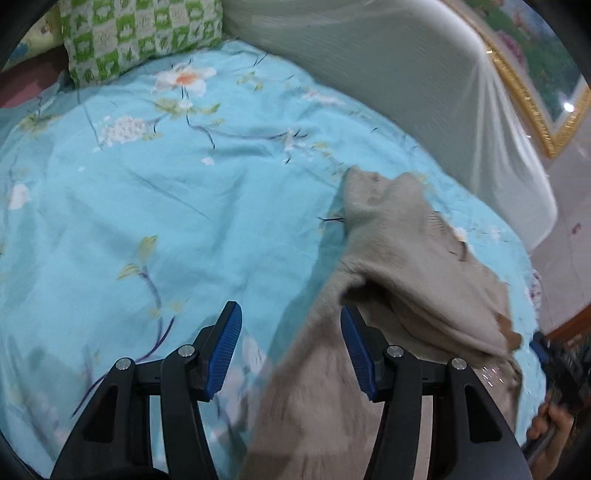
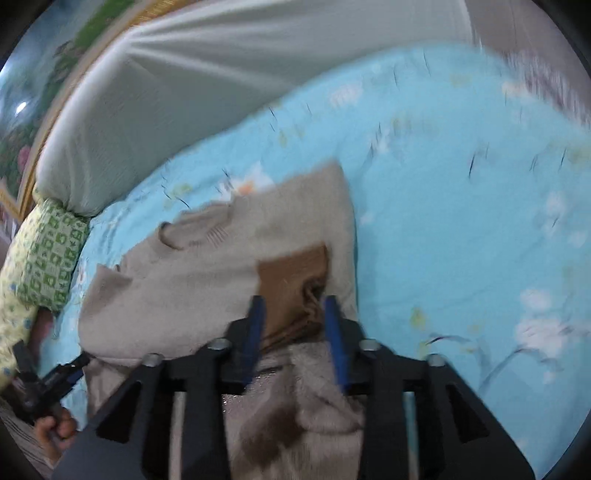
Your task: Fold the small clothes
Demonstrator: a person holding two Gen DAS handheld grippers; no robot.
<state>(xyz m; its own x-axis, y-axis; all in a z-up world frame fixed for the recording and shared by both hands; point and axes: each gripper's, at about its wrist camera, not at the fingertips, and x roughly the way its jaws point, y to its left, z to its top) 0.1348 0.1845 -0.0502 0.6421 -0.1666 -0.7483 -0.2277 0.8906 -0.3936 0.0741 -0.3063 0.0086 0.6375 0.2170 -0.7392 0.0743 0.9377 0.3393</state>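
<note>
On the blue flowered bedsheet (image 1: pixel 147 206), near the white headboard (image 1: pixel 406 92) and green pillow (image 1: pixel 136 33), the beige sweater (image 2: pixel 207 280) lies rumpled, its brown cuff (image 2: pixel 295 280) between the right gripper (image 2: pixel 293 328) fingers, grip uncertain, while the left gripper (image 1: pixel 291 350) gapes beside it.

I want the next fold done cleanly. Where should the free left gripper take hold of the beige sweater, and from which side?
Grip the beige sweater at the loose edge beside the open left gripper, coming in from the bedsheet side. That edge lies flat and free; the right gripper straddles the brown cuff.
</note>
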